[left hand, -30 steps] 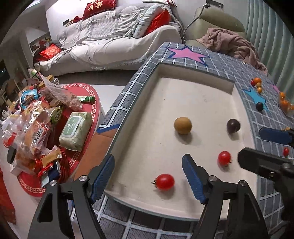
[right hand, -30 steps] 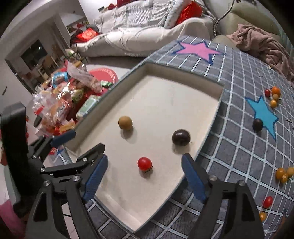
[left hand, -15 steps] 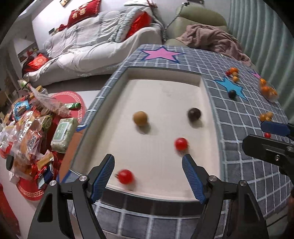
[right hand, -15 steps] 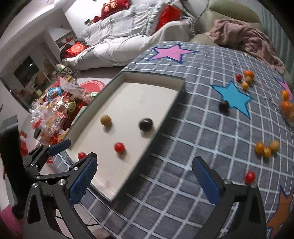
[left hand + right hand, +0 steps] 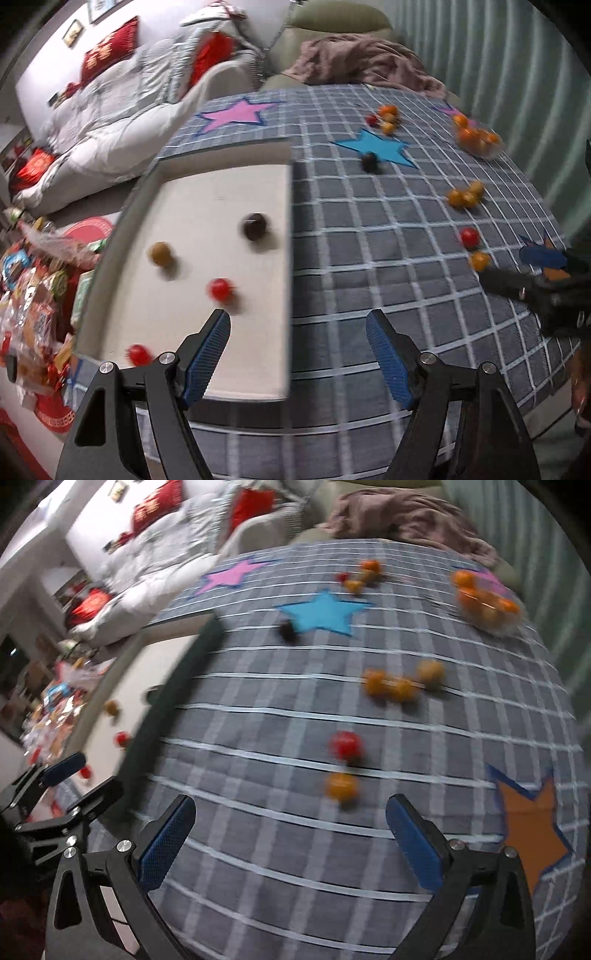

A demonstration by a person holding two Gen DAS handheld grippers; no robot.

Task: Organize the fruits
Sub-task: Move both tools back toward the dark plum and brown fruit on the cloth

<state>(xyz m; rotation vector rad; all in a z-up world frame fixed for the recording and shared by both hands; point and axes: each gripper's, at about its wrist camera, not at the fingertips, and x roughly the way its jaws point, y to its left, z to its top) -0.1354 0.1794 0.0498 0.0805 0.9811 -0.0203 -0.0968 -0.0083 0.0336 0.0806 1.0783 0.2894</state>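
A shallow cream tray [image 5: 207, 369] sits on the left of a grey checked cloth [image 5: 369, 258]. In it lie two red tomatoes [image 5: 220, 289] [image 5: 138, 354], a brown fruit [image 5: 160, 253] and a dark fruit [image 5: 254, 226]. On the cloth lie a red tomato [image 5: 345, 744], an orange fruit [image 5: 341, 785], an orange cluster [image 5: 400, 683] and a dark fruit [image 5: 287, 630]. My left gripper [image 5: 299, 354] is open and empty over the tray's right edge. My right gripper [image 5: 291, 843] is open and empty, just short of the orange fruit.
A clear bowl of oranges [image 5: 487, 605] stands at the far right. More small fruits [image 5: 384, 118] lie at the back. Blue [image 5: 321, 614], pink and orange [image 5: 528, 834] stars mark the cloth. Snack bags [image 5: 33, 288] lie on the floor at the left; a sofa stands behind.
Both grippers have swung right, away from the tray toward the loose fruits on the cloth. Both stay open and empty. The fruits have not moved.
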